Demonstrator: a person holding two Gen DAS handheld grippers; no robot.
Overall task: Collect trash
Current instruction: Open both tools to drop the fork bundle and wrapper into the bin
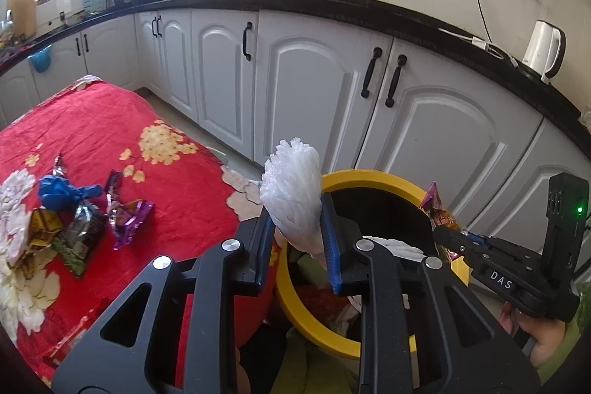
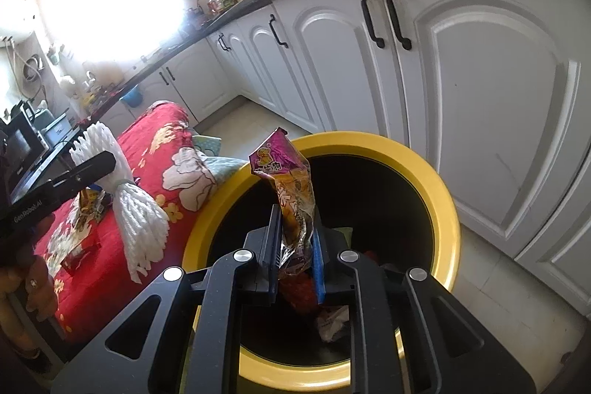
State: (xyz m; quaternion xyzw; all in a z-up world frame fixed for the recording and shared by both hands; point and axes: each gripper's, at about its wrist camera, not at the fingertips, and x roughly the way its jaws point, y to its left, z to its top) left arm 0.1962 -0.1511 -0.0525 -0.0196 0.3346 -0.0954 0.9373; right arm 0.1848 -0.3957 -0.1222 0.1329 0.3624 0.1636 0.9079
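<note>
At the left of the left wrist view, several wrappers (image 1: 88, 228) lay uncollected on the red floral cloth (image 1: 110, 120), so I judged the job partway done. At centre frame my left gripper (image 1: 295, 239) was clamped on a white foam net sleeve (image 1: 293, 198), held at the near rim of the yellow-rimmed bin (image 1: 369, 178). At the right edge my right gripper (image 1: 448, 237) pinched a purple snack wrapper (image 1: 439, 209) over the bin's far side. In the right wrist view that wrapper (image 2: 291, 194) stood upright between nearly closed jaws, over the bin's mouth. Inside the bin I could see crumpled paper and something red. The next move, I judged, called for opening both grips above the mouth.
</note>
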